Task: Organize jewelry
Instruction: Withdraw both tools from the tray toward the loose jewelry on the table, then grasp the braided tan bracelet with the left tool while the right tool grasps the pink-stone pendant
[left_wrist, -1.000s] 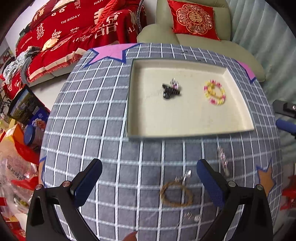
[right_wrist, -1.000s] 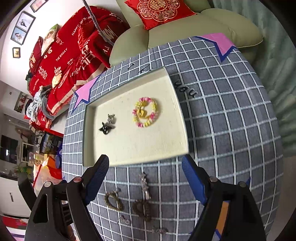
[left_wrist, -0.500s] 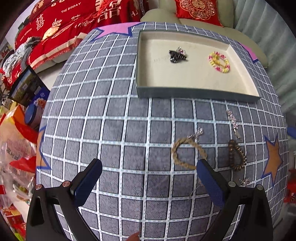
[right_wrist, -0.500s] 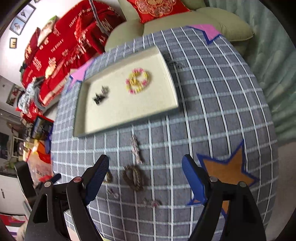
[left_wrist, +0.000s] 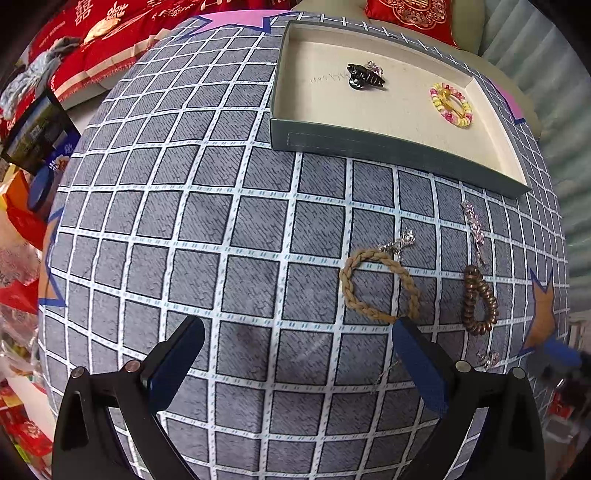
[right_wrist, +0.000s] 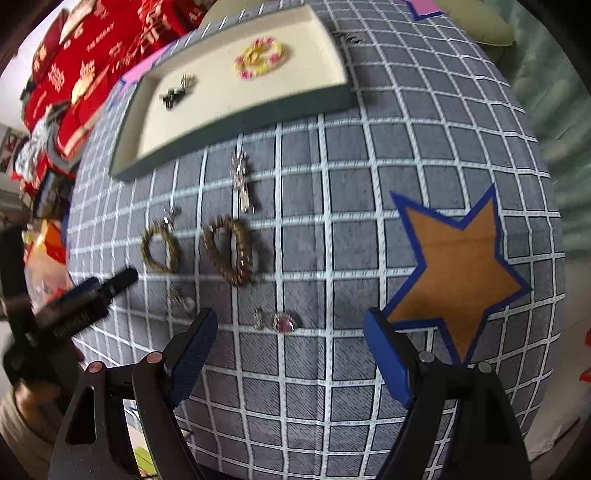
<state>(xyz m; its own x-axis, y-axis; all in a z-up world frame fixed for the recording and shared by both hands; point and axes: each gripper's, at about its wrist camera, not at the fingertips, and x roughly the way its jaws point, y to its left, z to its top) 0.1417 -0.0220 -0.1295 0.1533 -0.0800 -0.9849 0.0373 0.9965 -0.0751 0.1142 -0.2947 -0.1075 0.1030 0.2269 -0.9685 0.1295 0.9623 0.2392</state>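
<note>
Left tongs wide open, empty, low over desk; braided bracelet just ahead of its right finger, likely next pick. Right tongs wide open, empty; pink ring between fingertips. Tray far ahead holds sorted pieces.

- Left gripper: jaws spread wide, empty, over the checked cloth.
- Braided bracelet: just ahead of its right finger.
- Tray: farther ahead, holding a black clip.
</note>
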